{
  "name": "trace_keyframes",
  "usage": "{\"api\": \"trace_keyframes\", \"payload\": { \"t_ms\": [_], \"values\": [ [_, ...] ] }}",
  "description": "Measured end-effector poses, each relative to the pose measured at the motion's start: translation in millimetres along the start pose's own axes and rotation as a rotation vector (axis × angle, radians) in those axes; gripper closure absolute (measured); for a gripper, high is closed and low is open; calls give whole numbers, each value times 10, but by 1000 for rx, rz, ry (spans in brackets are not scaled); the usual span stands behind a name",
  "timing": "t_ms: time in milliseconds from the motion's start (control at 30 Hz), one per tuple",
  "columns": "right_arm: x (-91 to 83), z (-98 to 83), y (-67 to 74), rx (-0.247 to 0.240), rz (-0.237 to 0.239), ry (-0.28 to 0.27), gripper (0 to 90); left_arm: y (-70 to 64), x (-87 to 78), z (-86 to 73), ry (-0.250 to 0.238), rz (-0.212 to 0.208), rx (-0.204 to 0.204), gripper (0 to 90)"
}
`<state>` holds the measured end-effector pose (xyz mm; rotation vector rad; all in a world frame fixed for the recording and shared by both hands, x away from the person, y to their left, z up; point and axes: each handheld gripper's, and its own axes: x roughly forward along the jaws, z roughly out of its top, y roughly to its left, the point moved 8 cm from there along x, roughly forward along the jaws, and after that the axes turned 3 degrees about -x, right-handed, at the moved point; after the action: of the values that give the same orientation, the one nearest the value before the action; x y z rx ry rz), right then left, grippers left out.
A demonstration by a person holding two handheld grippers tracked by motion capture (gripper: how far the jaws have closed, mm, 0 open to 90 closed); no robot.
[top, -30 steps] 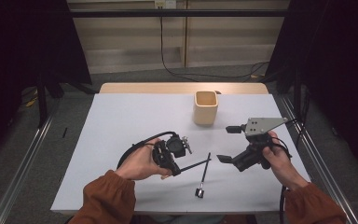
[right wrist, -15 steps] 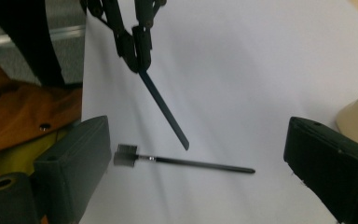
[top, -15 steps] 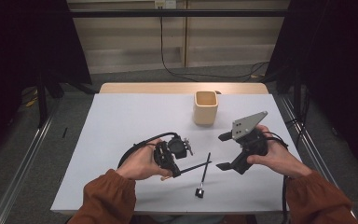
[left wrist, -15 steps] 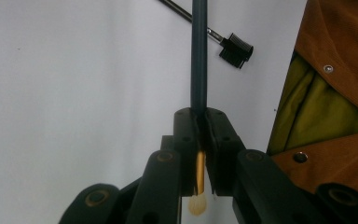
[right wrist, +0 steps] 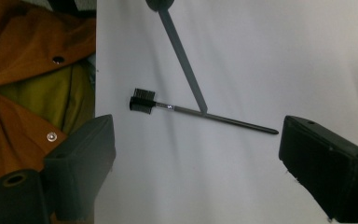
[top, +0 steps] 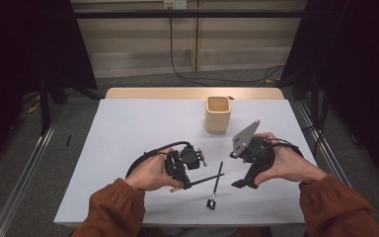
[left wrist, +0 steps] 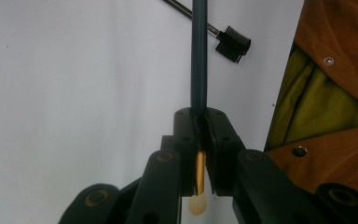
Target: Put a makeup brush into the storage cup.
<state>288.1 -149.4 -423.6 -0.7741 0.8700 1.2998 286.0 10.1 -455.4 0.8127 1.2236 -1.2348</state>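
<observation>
A: What sits between the jaws of the left gripper [left wrist: 198, 140]?

B: A makeup brush [left wrist: 198, 60]. The jaws pinch its handle tight; the gold ferrule and pale bristle tip poke out behind them, and the dark handle runs straight out ahead of them.

A: And beyond that handle?

B: Its far end crosses over a brow comb brush [right wrist: 142, 103] that lies flat on the white table cover [top: 128, 128], the comb head off to one side of the handle.

A: The right gripper [right wrist: 196, 158]?

B: Its jaws stand spread wide with nothing pressed between them, though they have just been closing a little. The comb brush lies ahead of them, in line with the gap, apart from both pads.

A: Farther out?

B: In the high view, a tan cup [top: 217, 113] stands upright past both grippers, well apart from the brushes. A rust-orange sleeve [top: 113, 207] shows behind each hand.
</observation>
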Motion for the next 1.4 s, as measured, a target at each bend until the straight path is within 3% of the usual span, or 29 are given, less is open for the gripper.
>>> {"api": "trace_keyframes", "payload": {
  "t_ms": [33,67,167,300,433,600,667,867,967,1133,1167,1400],
  "values": [
    [12,-14,19,3,14,31,141,-18,5,11,-11,-8,-17,839],
    [29,-24,32,-1,34,60,199,-11,2,12,-5,-4,-9,839],
    [88,-41,37,-7,59,112,231,-15,12,42,7,-8,3,838],
    [139,-70,16,-21,72,165,282,-31,34,62,15,-12,10,838],
    [177,-77,24,-24,100,201,391,-42,37,61,22,-18,12,838],
    [239,-64,19,-54,100,204,391,-70,62,79,17,-19,2,839],
    [260,-64,31,-67,104,210,411,-70,59,83,29,-23,20,839],
    [300,-46,35,-94,113,193,550,-92,61,92,33,-30,24,839],
    [327,-51,43,-89,132,189,636,-89,61,106,17,-18,31,840],
    [359,-64,44,-67,150,195,706,-105,42,106,17,-11,30,840],
    [374,-57,25,-81,147,184,720,-107,40,107,14,-9,24,839],
    [415,-56,31,-75,160,193,757,-119,71,104,22,-26,32,839]
  ]
}}
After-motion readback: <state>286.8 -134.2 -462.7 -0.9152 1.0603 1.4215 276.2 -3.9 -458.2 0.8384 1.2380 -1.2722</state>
